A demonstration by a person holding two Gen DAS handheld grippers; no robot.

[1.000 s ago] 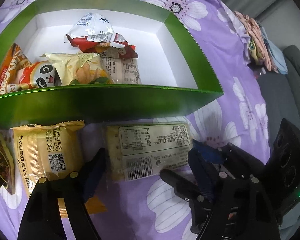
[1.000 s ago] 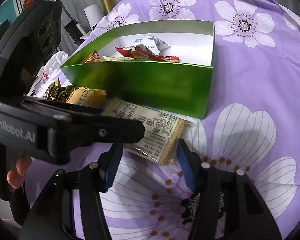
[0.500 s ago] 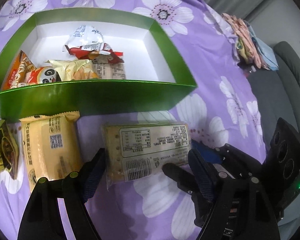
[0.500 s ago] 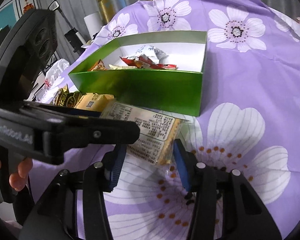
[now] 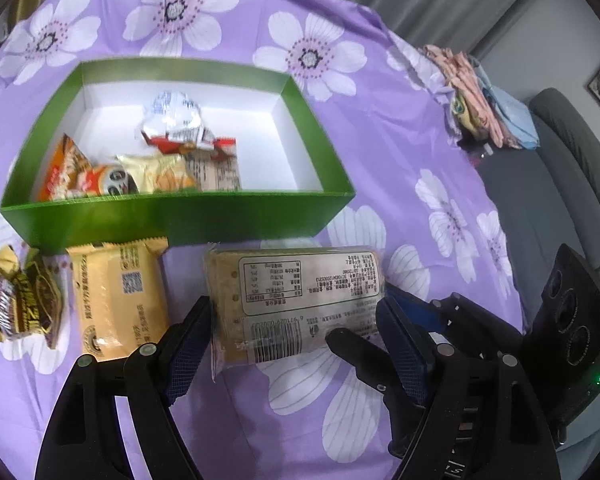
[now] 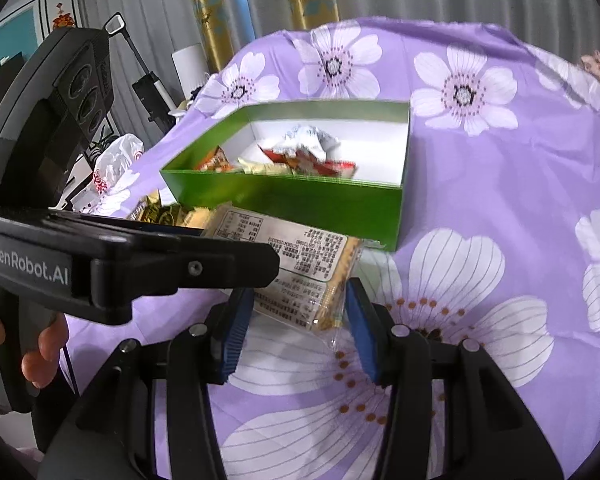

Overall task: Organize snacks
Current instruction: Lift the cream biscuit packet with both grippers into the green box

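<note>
**Both grippers clamp one cracker packet in front of the green box**

In the left wrist view, the left gripper sits at the bottom of the frame with its blue pads pressed against the two long ends of a clear-wrapped cracker packet, label side up. The right gripper reaches in from the lower right and grips the same packet at its right end. In the right wrist view, the right gripper has its jaws narrowed on the packet's near end, with the wrapper between the pads.

The green box stands just above the packet in the left view, on a purple flowered cloth. Several wrapped snacks lie inside, crowded toward its left half. At lower left, outside the box, lie a yellow packet and a dark gold-trimmed packet.
</note>
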